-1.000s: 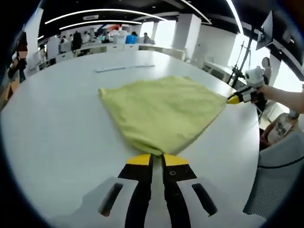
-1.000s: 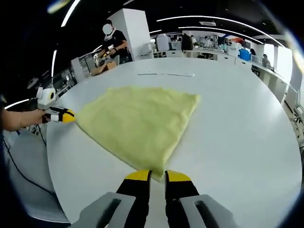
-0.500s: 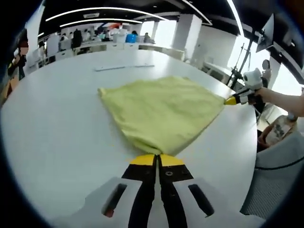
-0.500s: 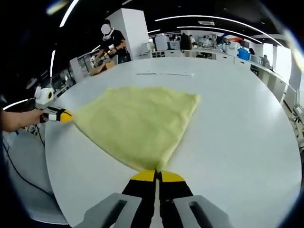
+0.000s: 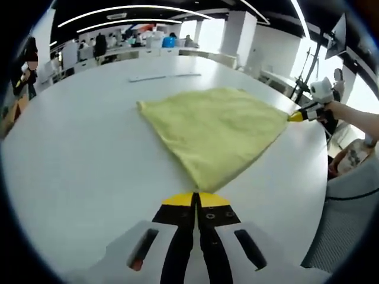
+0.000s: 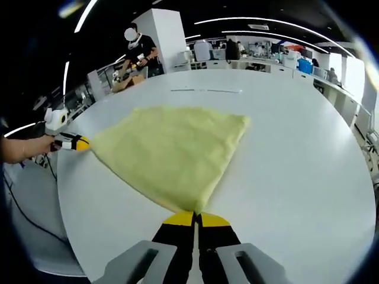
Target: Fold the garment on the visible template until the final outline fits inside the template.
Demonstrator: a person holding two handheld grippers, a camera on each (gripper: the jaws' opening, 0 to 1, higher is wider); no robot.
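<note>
Left gripper view: the left gripper (image 5: 196, 198) has its yellow-tipped jaws pressed together on the near corner of the cloth (image 5: 219, 127), a yellow-green piece spread flat on the white table (image 5: 77, 154). From that pinched corner the cloth widens away across the tabletop, one far corner lying toward the table's middle. The corner at the right edge is held by the right gripper (image 5: 294, 117), whose yellow tip meets the fabric there, with a hand (image 5: 337, 110) behind it. A thin pale strip (image 5: 166, 76) lies on the table beyond the cloth, well apart from it. Past the table stand desks and people in an open office

Right gripper view: the right gripper (image 6: 196, 218) likewise has its jaws closed together, clamped on the nearest corner of the cloth (image 6: 172, 151). The fabric fans out ahead of it over the table (image 6: 296, 154). At the left corner the left gripper (image 6: 79, 142) grips the cloth at its yellow tip, a hand (image 6: 23, 148) holding it from beyond the table's edge. The strip (image 6: 206, 91) lies farther on. A person (image 6: 139, 50) stands beyond the table's far left side
</note>
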